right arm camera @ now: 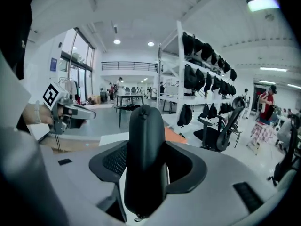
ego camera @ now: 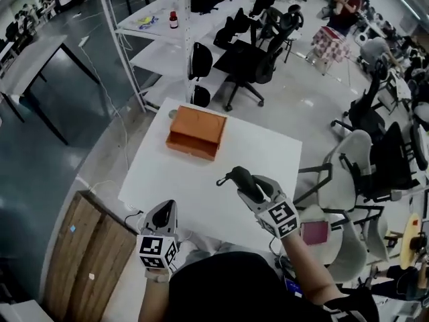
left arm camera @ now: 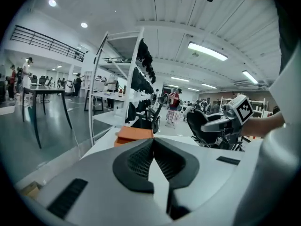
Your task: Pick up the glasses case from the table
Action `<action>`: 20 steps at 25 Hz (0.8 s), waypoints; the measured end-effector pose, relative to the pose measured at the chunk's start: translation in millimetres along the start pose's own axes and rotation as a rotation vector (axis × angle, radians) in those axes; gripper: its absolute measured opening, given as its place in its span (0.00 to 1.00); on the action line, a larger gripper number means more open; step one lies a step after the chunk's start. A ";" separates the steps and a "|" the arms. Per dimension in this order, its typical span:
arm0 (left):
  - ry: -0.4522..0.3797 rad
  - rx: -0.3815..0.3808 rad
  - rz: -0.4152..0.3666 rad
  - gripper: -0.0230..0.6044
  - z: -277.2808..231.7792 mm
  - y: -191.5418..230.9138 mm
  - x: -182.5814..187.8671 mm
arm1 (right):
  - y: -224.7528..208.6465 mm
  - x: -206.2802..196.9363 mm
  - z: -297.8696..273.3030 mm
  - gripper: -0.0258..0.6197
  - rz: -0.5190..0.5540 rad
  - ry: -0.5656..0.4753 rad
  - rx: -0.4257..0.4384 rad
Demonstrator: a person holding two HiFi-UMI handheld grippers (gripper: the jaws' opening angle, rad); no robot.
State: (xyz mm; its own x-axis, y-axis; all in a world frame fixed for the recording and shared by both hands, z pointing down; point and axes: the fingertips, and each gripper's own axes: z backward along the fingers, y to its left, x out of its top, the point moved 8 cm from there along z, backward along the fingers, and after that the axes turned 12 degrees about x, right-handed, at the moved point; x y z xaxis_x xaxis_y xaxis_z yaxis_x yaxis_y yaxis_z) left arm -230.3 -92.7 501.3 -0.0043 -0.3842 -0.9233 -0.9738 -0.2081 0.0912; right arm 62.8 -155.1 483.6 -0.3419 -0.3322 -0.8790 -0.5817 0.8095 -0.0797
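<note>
The glasses case (ego camera: 238, 177) is a dark, long, rounded hard case. My right gripper (ego camera: 253, 185) is shut on it and holds it in the air over the near right part of the white table (ego camera: 174, 180). In the right gripper view the case (right arm camera: 146, 159) stands on end between the pads, filling the gap. The left gripper view shows the case (left arm camera: 201, 122) at the right, above the table. My left gripper (ego camera: 163, 215) hovers at the table's near edge, left of the case; its jaws (left arm camera: 154, 149) meet with nothing between them.
An orange drawer box (ego camera: 196, 133) sits at the far side of the table. A white shelving rack (ego camera: 167, 25) stands behind it, black office chairs (ego camera: 251, 59) beyond. White chairs (ego camera: 362, 180) crowd the right side. A wooden board (ego camera: 87, 260) lies at the lower left.
</note>
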 end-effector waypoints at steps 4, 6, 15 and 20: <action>-0.020 -0.088 -0.028 0.07 -16.9 1.0 15.9 | 14.9 9.1 25.5 0.43 -0.078 -0.104 -0.066; -0.031 -0.134 -0.050 0.07 -23.1 -2.2 23.3 | 21.9 9.1 37.1 0.43 -0.099 -0.139 -0.098; -0.062 -0.266 -0.122 0.07 -35.3 -17.8 44.0 | 45.8 -1.1 66.7 0.44 -0.131 -0.225 -0.220; -0.061 -0.290 -0.130 0.07 -33.3 -22.2 43.5 | 53.4 -4.6 71.5 0.44 -0.142 -0.250 -0.235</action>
State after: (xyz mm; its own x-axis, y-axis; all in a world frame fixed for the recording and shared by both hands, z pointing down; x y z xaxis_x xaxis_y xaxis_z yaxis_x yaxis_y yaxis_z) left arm -201.3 -134.8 471.5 0.0937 -0.2850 -0.9539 -0.8619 -0.5029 0.0656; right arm 86.1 -75.7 449.7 -0.0719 -0.2814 -0.9569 -0.7743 0.6205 -0.1243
